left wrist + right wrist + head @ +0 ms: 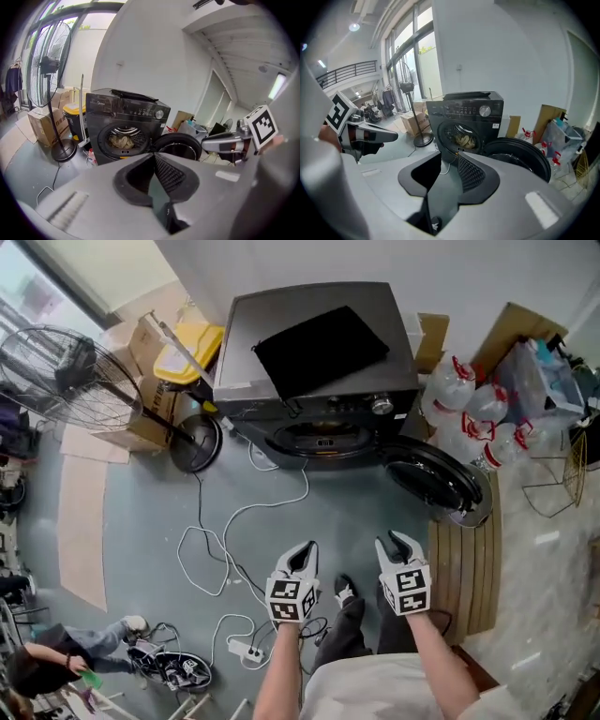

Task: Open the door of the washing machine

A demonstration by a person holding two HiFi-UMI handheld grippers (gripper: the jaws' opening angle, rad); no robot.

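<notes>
Dark-grey washing machine (pixel 246 320) in the head view, its door (pixel 436 479) already swung wide to the right. The left claw (pixel 302 554) and right claw (pixel 396 545) hang well short of it.

Left gripper view: the left claw is pressed together and empty.

Right gripper view: the right claw is parted and empty.

The door looks rigid, weighty and hinged, and its free rim suits gripping.
</notes>
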